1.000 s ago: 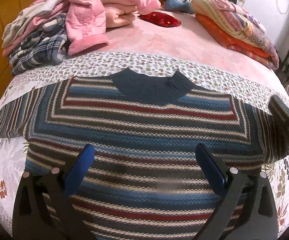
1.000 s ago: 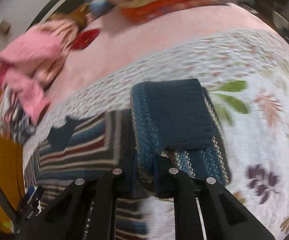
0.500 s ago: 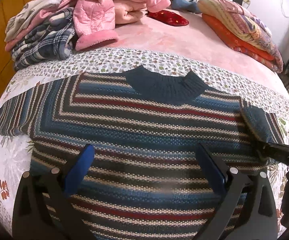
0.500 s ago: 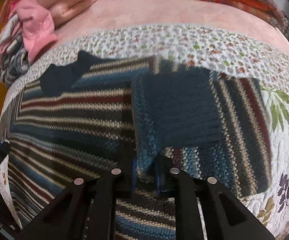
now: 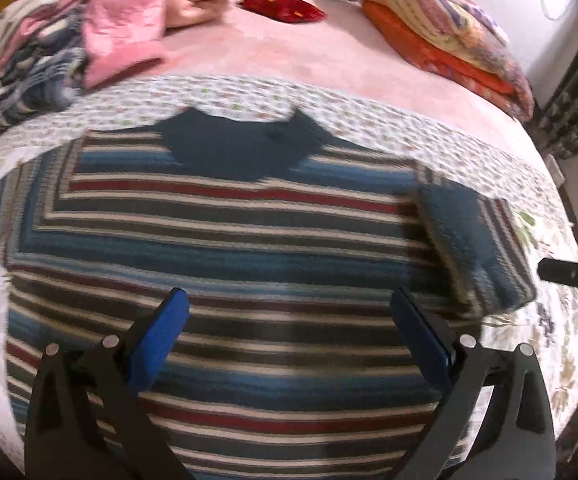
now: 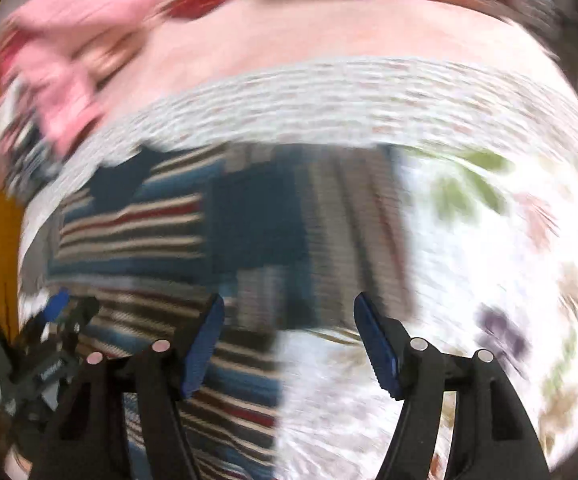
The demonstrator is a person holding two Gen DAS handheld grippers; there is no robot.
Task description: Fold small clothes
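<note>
The striped sweater is lying flat on the floral quilt, sleeve folded inward; left gripper and right gripper are both hovering spread apart, empty.

I counted one striped sweater spread before me, with one sleeve folded across it and one dark collar. Behind it lay one red cushion, one heap of pink and plaid clothes, and one stack of folded blankets. There was one flowered quilt underneath. I had two grippers, left and right, each with two blue pads.
</note>
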